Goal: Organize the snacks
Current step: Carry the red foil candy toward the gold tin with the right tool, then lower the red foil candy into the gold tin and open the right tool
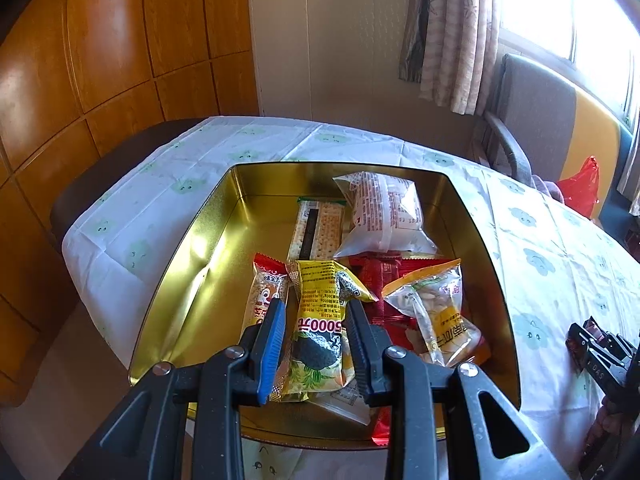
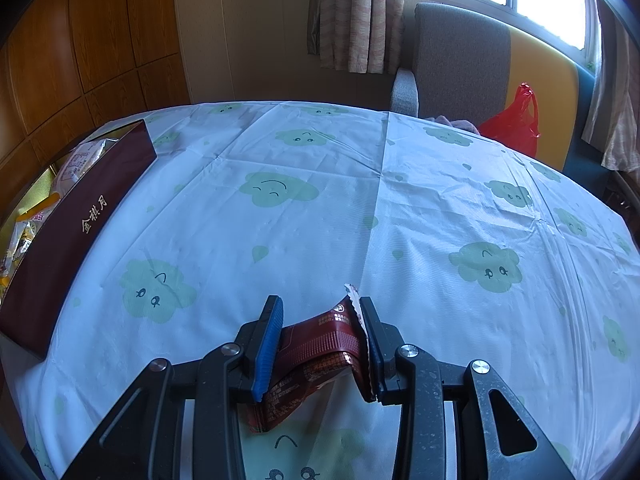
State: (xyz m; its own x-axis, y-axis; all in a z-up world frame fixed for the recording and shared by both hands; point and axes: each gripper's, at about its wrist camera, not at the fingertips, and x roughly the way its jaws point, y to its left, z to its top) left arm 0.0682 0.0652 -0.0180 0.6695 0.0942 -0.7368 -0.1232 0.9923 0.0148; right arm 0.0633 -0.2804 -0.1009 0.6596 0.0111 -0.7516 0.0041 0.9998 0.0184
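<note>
The left gripper [image 1: 316, 332] has its jaws closed narrowly on a yellow snack packet [image 1: 320, 344] printed with a dark seaweed roll, the pads pressing its two long edges, and holds it over the near end of the gold tin [image 1: 192, 248]. Beneath and beyond it in the tin lie a red-topped wafer bar [image 1: 269, 288], a clear orange-edged packet [image 1: 434, 312], red packets [image 1: 384, 276], a long cracker pack [image 1: 318, 232] and a white wrapped bun [image 1: 380, 212] at the far end. The right gripper [image 2: 322, 346] is closed on a dark red snack packet [image 2: 320, 344], crumpled between its pads, above the cloud-print tablecloth [image 2: 320, 184]. The tin's dark red outer wall [image 2: 72, 220] stands well to its left, and a red plastic bag [image 2: 516, 124] sits by the chair [image 2: 460, 60] beyond the table.
</note>
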